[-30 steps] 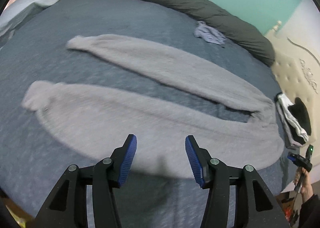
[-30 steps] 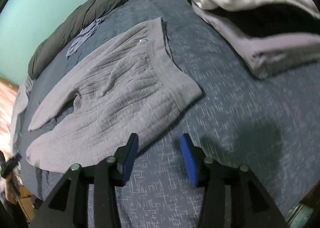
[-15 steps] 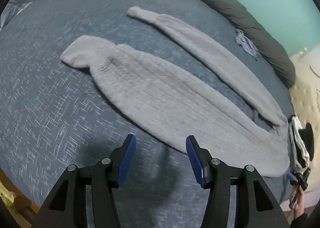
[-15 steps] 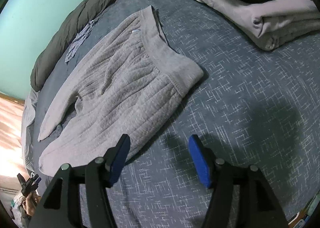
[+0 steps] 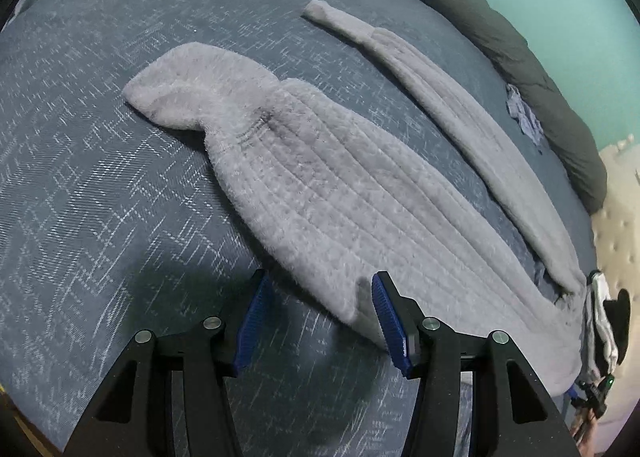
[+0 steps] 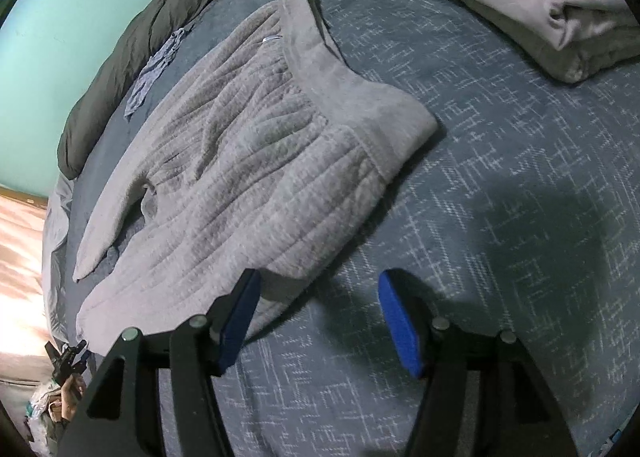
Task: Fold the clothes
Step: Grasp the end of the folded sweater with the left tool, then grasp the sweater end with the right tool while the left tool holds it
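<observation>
Across the blue-grey bed cover (image 5: 100, 185) with its pale crosshatch flecks lie the grey fleece trousers (image 5: 320, 193), spread flat, the two legs splayed apart and running from the waistband (image 6: 352, 97) at the right out to the cuffs at the left; the pile is fuzzy and ribbed in long lengthwise lines. A dark rolled duvet (image 5: 520, 53) borders the far edge against a mint wall. Folded clothes (image 6: 520, 5) are stacked beyond the waistband. The left gripper (image 5: 320, 317) hangs with jaws apart straddling the near leg's edge, pads not pressing. The right gripper (image 6: 320, 321) stands wide over the cover, its left finger overlapping the trousers' hip edge in view.
</observation>
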